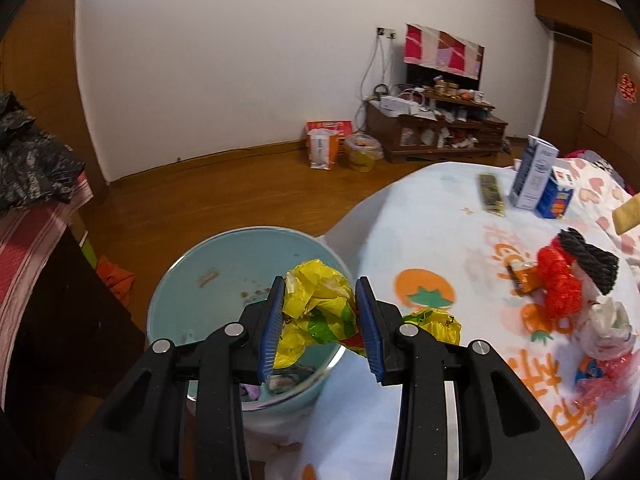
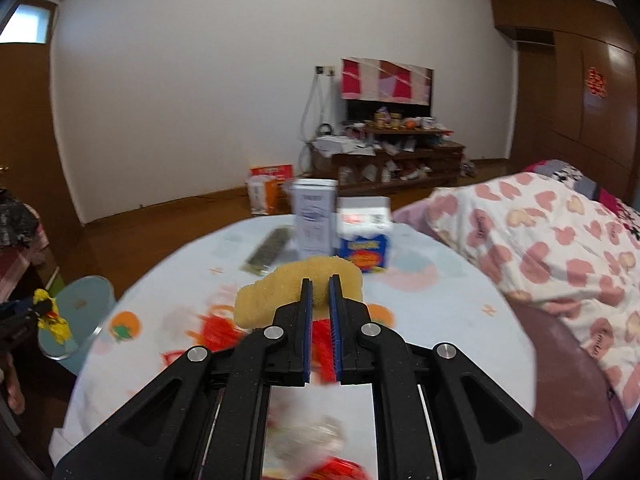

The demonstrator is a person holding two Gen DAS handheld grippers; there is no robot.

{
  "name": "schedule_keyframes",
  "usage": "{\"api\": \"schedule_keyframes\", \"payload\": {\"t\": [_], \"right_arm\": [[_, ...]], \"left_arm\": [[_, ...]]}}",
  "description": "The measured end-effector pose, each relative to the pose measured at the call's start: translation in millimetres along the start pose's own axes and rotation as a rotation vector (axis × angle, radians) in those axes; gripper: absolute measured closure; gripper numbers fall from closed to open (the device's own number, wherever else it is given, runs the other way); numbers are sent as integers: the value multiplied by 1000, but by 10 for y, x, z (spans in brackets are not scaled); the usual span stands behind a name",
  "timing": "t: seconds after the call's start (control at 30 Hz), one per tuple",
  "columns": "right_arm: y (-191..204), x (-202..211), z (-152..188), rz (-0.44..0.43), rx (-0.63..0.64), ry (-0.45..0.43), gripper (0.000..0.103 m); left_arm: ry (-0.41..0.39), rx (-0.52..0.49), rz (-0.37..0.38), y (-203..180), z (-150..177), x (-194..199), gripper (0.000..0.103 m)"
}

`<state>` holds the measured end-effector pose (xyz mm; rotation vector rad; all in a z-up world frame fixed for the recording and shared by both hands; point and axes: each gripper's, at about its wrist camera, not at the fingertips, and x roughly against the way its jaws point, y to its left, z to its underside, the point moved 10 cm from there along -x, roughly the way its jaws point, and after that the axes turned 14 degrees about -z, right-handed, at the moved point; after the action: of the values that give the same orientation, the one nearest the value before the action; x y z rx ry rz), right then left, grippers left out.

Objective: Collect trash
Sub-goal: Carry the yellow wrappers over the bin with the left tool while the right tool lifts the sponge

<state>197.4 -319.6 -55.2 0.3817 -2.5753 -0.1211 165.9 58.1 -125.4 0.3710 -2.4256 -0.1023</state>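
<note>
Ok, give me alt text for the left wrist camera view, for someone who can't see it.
The left hand-held gripper is clamped on a crumpled yellow wrapper above a light blue bin that stands on a wooden floor beside a round table. On the table's patterned cloth lie a red net, a dark flat packet and two cartons.

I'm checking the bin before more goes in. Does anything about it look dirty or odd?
Yes. The light blue bin has brownish specks and a smear on its inner wall, like dried residue. Otherwise nothing odd: the left gripper holds a crumpled yellow wrapper above the bin's opening.
</note>
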Motion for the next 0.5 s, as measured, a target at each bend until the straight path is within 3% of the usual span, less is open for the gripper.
{"api": "schedule_keyframes", "payload": {"t": [0.5], "right_arm": [[1235,-756,-96,-173,85,48,94]], "left_arm": [[-46,53,-105,563,-73,0,67]]}}
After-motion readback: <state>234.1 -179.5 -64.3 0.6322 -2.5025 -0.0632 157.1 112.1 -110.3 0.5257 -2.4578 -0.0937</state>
